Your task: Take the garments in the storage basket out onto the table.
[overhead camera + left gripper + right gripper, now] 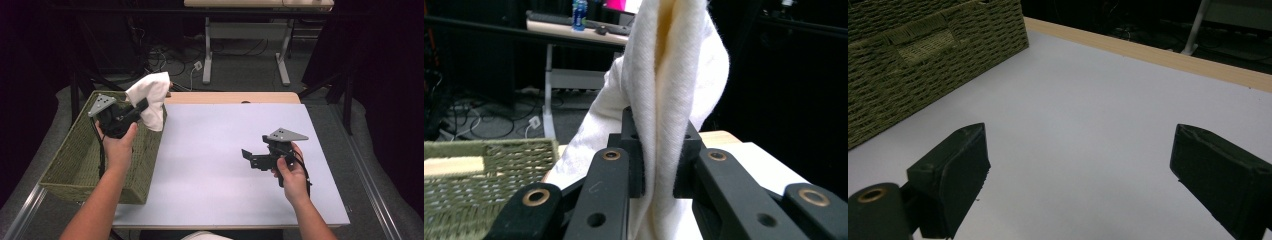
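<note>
Step in hand, by the look of it: carrying the cloth [151, 97] to the basket [80, 150].

Left gripper [142, 106] held up over the basket's far right corner, jaws clamped on the cloth. In the left gripper view, pads [636, 150] pinched tight on a bunched fold of cloth [669, 90], white fabric standing up above the jaws and trailing down below them. From the high view, cloth seen draped over the jaw tips, its lower end hanging just at the basket's rim on the table side. Whether it touched the rim: could not tell.

Right gripper [248, 157] held low over the white table [215, 170], well apart from the basket, pointed toward it. Jaws wide apart, nothing between them; bare tabletop [1078, 125] seen in the gap, basket wall [923, 65] off to the upper left.

Basket of green weave, set at the table's left edge, interior seemingly bare where visible.

Judged: lift done, transfer roughly midway, release not yet made.

Next move, likely: shift the left gripper further in over the basket's opening so the whole cloth hung inside the rim, then lower and part the jaws. Risk noted: trailing end catching on the rim and spilling onto the table. No part for the right gripper seen as needed.
</note>
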`<state>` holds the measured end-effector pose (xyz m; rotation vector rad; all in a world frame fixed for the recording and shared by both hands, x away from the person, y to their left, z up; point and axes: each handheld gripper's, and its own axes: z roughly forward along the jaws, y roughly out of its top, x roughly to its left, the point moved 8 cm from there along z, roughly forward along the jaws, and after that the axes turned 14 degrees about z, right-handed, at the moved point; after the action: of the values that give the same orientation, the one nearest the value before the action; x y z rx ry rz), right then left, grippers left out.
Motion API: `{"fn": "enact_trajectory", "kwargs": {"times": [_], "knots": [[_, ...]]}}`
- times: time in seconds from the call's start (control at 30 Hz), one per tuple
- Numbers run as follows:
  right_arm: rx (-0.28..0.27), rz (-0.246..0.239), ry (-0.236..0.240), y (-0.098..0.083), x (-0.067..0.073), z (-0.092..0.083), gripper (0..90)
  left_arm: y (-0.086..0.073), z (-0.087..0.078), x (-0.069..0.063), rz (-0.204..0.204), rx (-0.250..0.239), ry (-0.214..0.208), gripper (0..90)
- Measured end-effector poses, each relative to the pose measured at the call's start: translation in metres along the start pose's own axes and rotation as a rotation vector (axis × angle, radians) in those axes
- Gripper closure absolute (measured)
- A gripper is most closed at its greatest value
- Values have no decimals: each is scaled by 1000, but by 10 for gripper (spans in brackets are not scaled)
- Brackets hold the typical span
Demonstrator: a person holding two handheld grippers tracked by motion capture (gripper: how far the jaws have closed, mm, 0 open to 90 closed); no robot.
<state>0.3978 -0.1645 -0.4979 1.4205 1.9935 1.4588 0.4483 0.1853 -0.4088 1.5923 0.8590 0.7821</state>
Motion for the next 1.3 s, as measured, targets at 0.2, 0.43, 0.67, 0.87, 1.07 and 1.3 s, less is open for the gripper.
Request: {"fn": "enact_trajectory", "kwargs": {"times": [0.2,0.43,0.67,0.87,1.07,1.3], "knots": [[-4,2,3,1,1,-1,84,-1,-1,-14,6,-2,-44,813],[-11,6,-2,2,1,-1,84,3,-6,-34,-8,-21,-81,813],[-19,-2,3,4,3,-4,84,0,-8,-52,-4,-34,-118,814],[-11,-1,1,3,3,-4,84,-5,-8,-65,-2,-26,-145,814],[-9,-2,2,3,3,-3,84,-13,-5,-79,20,-14,-164,813],[-9,-2,4,3,3,-4,84,-23,-3,-91,21,-11,-186,813]]}}
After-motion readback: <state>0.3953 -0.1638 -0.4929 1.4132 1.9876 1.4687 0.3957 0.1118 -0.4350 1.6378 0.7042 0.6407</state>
